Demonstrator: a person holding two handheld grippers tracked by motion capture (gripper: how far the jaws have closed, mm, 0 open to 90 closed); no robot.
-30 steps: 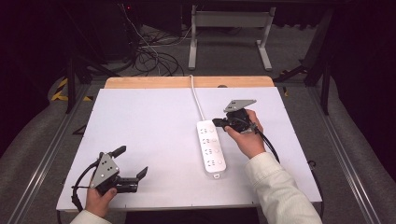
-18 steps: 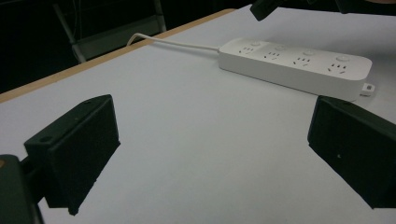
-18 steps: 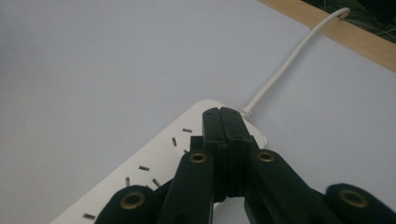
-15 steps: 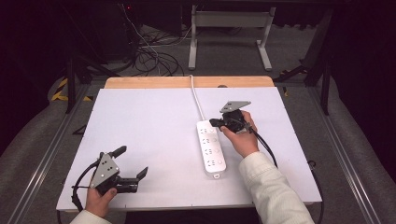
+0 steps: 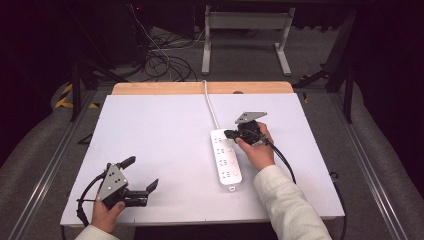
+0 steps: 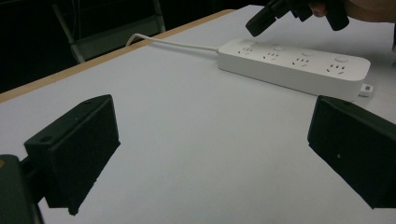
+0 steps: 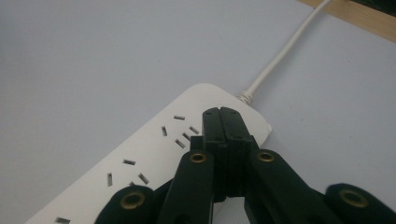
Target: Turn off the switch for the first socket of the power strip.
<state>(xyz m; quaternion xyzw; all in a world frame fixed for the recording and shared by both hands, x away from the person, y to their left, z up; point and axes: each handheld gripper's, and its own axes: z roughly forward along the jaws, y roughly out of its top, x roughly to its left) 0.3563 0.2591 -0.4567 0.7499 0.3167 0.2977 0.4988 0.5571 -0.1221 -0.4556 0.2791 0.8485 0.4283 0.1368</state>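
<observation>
The right gripper [image 7: 220, 114] has its black jaws pressed flat together with nothing between them, tips poised just above the cord end of the white power strip [image 5: 226, 159], by its first switch; coming down off-centre, the hard tips could skid on that smooth, glossy plastic, miss the small round button and nudge the light strip askew on the matte white table [image 5: 165, 150]. The left gripper [image 5: 137, 180] rests with its blocky jaws wide apart and empty, the long, round-cornered strip lying well ahead of them.
</observation>
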